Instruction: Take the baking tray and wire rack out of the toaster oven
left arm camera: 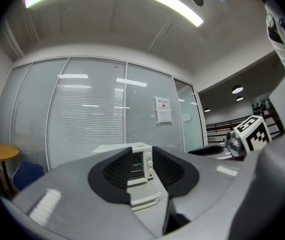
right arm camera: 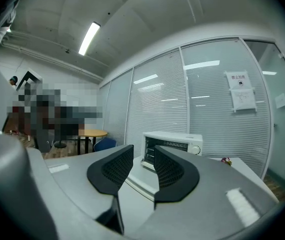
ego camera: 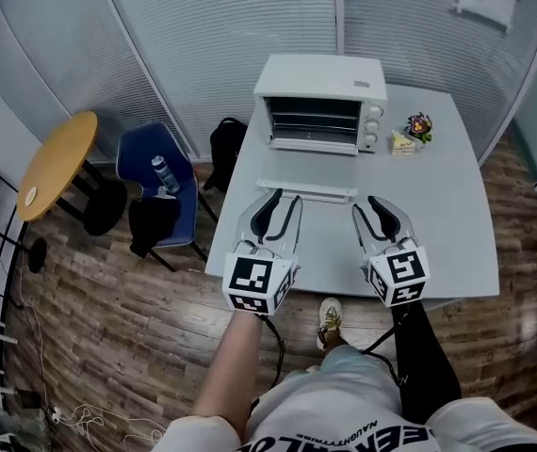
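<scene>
Left hand-held gripper (ego camera: pixel 285 199) and right hand-held gripper (ego camera: pixel 366 205): held level over the near desk (ego camera: pixel 447 224), jaws moderately apart, nothing gripped. Toaster oven (ego camera: pixel 320 102): placed at the far side, door (ego camera: pixel 306 190) lowered flat, just beyond both grippers. Wire rack (ego camera: pixel 314 121): seen inside the oven; baking tray not distinguishable.

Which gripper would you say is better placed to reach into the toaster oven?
Probably left: the left gripper, open, faces the opening of the toaster oven; the right gripper, also open, lines up with the knobs.
</scene>
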Tool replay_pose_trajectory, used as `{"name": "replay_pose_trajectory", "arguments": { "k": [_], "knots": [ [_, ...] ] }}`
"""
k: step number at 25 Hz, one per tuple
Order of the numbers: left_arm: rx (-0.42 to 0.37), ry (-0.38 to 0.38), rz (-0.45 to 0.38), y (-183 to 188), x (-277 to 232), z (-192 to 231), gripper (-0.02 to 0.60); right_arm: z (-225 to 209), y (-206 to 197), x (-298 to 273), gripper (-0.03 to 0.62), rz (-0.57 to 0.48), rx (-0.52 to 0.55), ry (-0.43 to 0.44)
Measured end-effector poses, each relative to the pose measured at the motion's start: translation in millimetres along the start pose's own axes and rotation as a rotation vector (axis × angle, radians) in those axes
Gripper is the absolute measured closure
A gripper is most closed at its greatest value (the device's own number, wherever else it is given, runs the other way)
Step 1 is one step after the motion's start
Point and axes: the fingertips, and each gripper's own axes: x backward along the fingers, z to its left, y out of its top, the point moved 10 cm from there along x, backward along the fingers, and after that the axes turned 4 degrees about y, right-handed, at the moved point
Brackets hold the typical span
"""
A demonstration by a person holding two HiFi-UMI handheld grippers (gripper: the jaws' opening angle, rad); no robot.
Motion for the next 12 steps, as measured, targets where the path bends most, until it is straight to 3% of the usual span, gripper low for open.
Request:
{"name": "replay_pose_trajectory", "arguments": {
  "k": [12],
  "knots": [
    [0.014, 0.011, 0.069, -30.3, -127.3, 58.5, 0.453, -73.1, -19.1, -127.0, 0.485, 0.035, -0.034, 0.033]
  ]
}}
